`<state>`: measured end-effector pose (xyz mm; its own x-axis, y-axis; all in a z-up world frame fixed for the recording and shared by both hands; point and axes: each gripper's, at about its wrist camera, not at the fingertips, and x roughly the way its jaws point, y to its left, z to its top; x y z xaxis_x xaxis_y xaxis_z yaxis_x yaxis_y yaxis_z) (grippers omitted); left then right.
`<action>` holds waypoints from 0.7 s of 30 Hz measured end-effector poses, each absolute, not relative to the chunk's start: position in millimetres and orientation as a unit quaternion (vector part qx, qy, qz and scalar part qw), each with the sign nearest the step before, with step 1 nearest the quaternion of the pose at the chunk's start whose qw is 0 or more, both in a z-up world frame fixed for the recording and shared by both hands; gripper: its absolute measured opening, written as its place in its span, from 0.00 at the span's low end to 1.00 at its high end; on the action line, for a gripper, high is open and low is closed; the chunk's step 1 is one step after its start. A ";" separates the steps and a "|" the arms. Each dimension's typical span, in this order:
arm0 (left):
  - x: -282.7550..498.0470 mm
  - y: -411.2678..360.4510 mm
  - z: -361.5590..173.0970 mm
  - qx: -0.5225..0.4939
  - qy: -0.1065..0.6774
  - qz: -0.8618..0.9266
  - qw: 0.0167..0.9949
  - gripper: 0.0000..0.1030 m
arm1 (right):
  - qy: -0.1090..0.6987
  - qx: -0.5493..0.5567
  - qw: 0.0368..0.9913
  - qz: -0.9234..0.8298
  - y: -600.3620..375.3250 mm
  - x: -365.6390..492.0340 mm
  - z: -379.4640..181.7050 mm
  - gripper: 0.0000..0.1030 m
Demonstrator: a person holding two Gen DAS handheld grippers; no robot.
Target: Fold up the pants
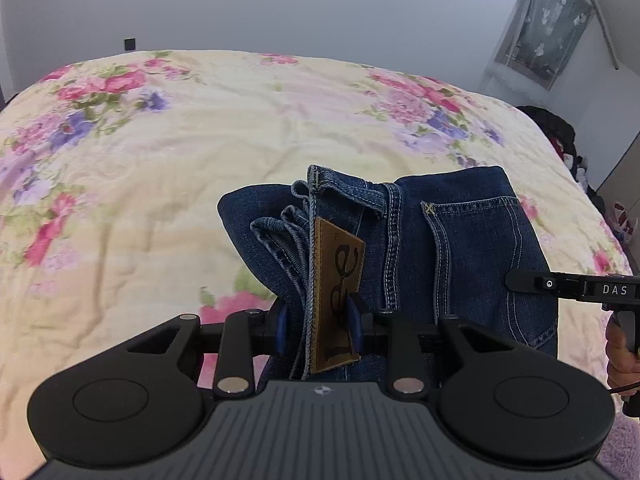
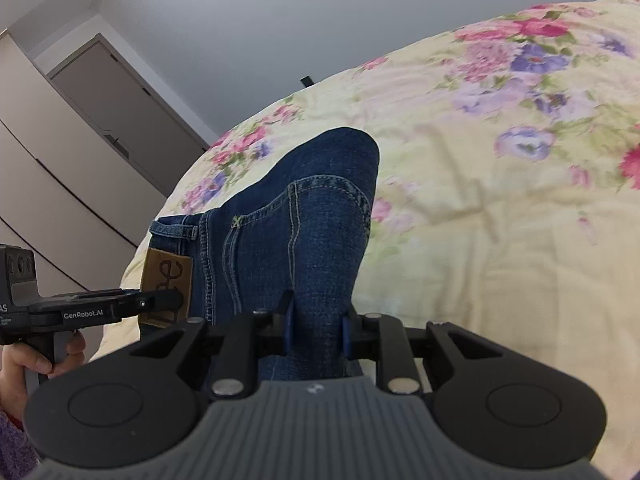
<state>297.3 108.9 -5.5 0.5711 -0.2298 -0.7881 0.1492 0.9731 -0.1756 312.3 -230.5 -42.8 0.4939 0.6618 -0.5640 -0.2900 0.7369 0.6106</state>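
Dark blue jeans (image 1: 460, 240) hang bunched above the flowered bedspread (image 1: 160, 160), held up at the waist end. My left gripper (image 1: 318, 326) is shut on the waistband, with the brown leather patch (image 1: 336, 276) between its blue pads. In the right wrist view my right gripper (image 2: 318, 330) is shut on a thick fold of the jeans (image 2: 312, 208) beside the back pocket. The leather patch (image 2: 166, 276) shows at the left there, one left finger (image 2: 160, 302) lying across it. One right finger (image 1: 532, 283) enters the left wrist view from the right edge.
The bedspread (image 2: 500, 200) fills the space beyond the jeans. A pale wardrobe (image 2: 60, 160) stands past the bed's left side. A patterned curtain (image 1: 540, 32) and a dark pile of clothes (image 1: 560, 136) lie off the bed's far right. A hand (image 2: 24, 360) grips the left handle.
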 end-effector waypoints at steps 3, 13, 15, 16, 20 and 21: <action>293.6 141.2 -6.3 -0.042 0.455 -0.084 0.885 0.32 | 0.423 0.233 0.820 0.308 -188.0 313.1 -49.8 0.17; 307.3 200.0 -79.3 -0.089 0.477 -0.070 0.872 0.33 | 0.467 0.189 0.805 0.312 -109.7 340.2 -94.8 0.17; 313.2 203.3 -93.9 -0.096 0.477 -0.070 0.871 0.33 | 0.474 0.179 0.805 0.307 -105.5 345.4 -106.6 0.17; 316.4 206.0 -100.7 -0.102 0.478 -0.070 0.870 0.33 | 0.477 0.177 0.806 0.303 -103.8 348.8 -112.1 0.17; 323.5 214.2 -117.7 -0.108 0.477 -0.083 0.868 0.37 | 0.485 0.178 0.804 0.294 -105.3 361.0 -131.9 0.18; 323.9 216.5 -121.1 -0.112 0.478 -0.088 0.867 0.39 | 0.484 0.174 0.804 0.297 -105.7 363.6 -135.1 0.18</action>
<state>323.9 216.5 -121.1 0.5280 -0.2591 -0.8088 0.0456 0.9596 -0.2776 363.6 -105.7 -135.1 0.3540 0.6462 -0.6760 -0.3095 0.7631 0.5674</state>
